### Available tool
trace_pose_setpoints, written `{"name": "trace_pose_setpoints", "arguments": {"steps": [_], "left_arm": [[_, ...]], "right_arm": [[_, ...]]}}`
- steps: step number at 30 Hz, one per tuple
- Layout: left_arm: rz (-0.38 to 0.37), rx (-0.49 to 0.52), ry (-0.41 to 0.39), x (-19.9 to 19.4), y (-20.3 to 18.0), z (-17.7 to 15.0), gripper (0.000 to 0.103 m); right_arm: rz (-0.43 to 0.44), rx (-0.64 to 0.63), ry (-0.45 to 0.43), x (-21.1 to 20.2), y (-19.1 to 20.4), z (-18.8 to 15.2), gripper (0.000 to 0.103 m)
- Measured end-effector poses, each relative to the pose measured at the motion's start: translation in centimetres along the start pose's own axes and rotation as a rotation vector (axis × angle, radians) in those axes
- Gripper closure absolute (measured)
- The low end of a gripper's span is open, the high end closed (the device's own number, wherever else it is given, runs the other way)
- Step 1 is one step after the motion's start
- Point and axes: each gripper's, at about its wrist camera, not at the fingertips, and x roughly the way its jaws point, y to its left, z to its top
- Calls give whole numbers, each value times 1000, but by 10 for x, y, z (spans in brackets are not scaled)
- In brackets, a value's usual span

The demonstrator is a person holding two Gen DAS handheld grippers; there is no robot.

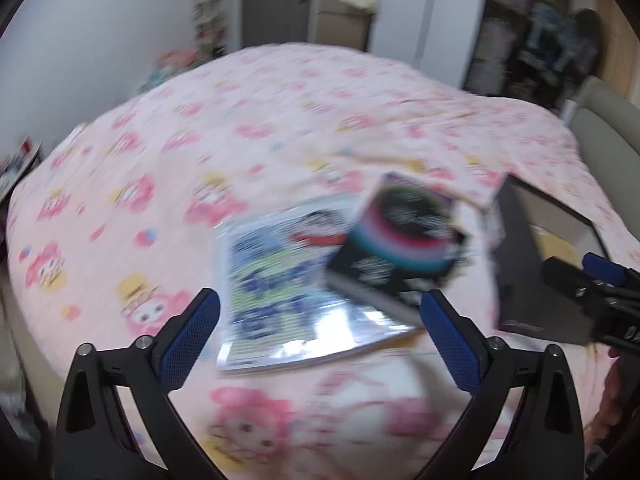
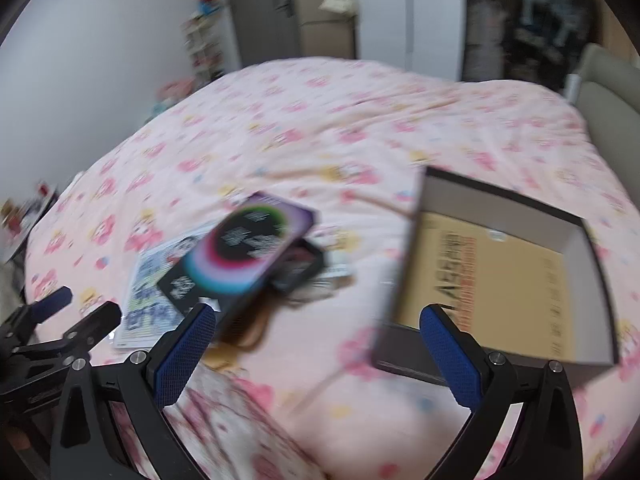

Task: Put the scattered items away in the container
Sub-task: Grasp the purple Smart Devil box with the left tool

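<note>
Both views were wrist fisheyes, tilted steeply down over pink cartoon-print bedspread point(image 1: 248, 128), both motion-blurred. Left wrist view looked forward between own blue-padded fingers point(image 1: 192, 340), close above glossy blue-white picture booklet point(image 1: 276, 292) and black box with coloured ring print point(image 1: 400, 236). Right wrist view sat further right, open dark-walled cardboard box point(image 2: 560, 248) close ahead. Shared: bedspread, booklet point(image 2: 156, 280), ring-print box point(image 2: 240, 256), open box point(image 1: 516, 248), grey door point(image 2: 256, 12) behind. Each view caught other gripper at its edge.

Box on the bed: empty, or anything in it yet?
Not empty. The box is open-topped, and one flat tan sheet with red print lies on its floor. Nothing else is visible inside.
</note>
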Motion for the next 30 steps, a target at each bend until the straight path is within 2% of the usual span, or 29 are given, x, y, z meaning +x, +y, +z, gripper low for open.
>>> {"name": "trace_pose_setpoints", "arguments": {"steps": [3, 4, 5, 6, 7, 8, 9, 10, 11, 13, 17, 20, 23, 26, 28, 30], "left_arm": [[-24, -63, 55, 21, 24, -5, 14], [-44, -84, 75, 28, 29, -6, 18], [-61, -95, 91, 35, 31, -6, 24], [-75, -98, 106, 39, 31, -5, 28], [-75, -108, 119, 44, 30, -4, 34], [-83, -106, 128, 50, 29, 0, 40], [-94, -106, 130, 57, 28, 3, 41], [-89, -109, 135, 61, 27, 6, 47], [-90, -111, 132, 68, 26, 10, 51], [-127, -131, 134, 82, 32, 23, 52], [-281, -168, 192, 106, 37, 44, 52], [-299, -163, 186, 114, 32, 54, 52], [-283, -150, 254, 131, 28, 56, 51], [-270, -147, 278, 140, 28, 57, 51], [-323, -142, 300, 140, 28, 56, 51], [-416, -128, 349, 142, 22, 50, 51]], "right_arm": [[48, -16, 39, 24, 18, 1, 5], [79, -2, 58, 31, 21, 1, 16], [105, 13, 77, 36, 22, 0, 31], [125, 30, 105, 45, 23, -1, 38], [135, 43, 126, 48, 21, -1, 48], [141, 53, 135, 52, 21, -1, 57], [143, 61, 144, 57, 19, -1, 60], [142, 65, 153, 61, 20, 0, 64], [147, 70, 165, 66, 20, 0, 65], [166, 79, 199, 76, 20, -1, 65], [203, 115, 228, 87, 21, 2, 65], [196, 108, 228, 96, 24, 2, 65], [226, 137, 246, 102, 23, 2, 65], [209, 127, 251, 105, 25, 6, 65], [214, 122, 255, 109, 25, 8, 65], [275, 123, 277, 117, 27, 8, 56]]}}
